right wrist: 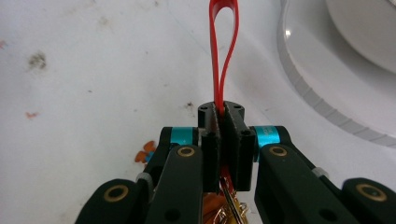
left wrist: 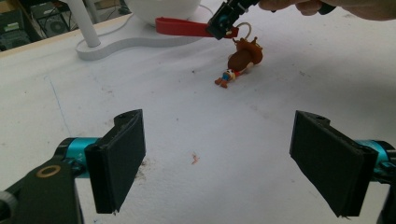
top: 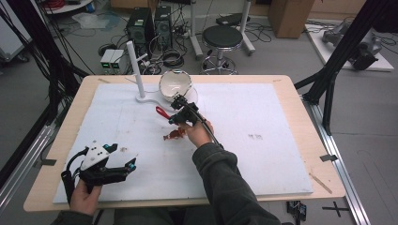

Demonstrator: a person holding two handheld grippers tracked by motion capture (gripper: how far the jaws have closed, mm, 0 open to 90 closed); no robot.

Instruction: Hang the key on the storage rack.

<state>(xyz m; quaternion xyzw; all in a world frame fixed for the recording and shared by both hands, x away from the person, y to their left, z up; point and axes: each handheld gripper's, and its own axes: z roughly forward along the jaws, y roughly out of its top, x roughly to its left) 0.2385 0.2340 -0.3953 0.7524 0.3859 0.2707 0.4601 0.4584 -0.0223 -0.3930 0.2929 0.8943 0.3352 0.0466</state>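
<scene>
A red strap loop [top: 162, 112] carries a key ring and a small brown toy figure [top: 174, 135] that rests on the white mat. My right gripper [top: 172, 118] is shut on the strap near its ring end, just in front of the white bowl. In the right gripper view the strap [right wrist: 223, 51] rises from between the pressed pads of that gripper [right wrist: 223, 126]. In the left gripper view the figure [left wrist: 243, 58] hangs below the strap [left wrist: 182, 27]. My left gripper [top: 123, 155] stands open near the front left, and nothing lies between its wide jaws [left wrist: 222, 163].
A white stand with an upright pole [top: 136, 70] and a curved base [top: 145, 99] sits at the back of the mat. A white bowl [top: 175, 85] lies on its side beside it. The mat [top: 263, 154] covers most of the wooden table.
</scene>
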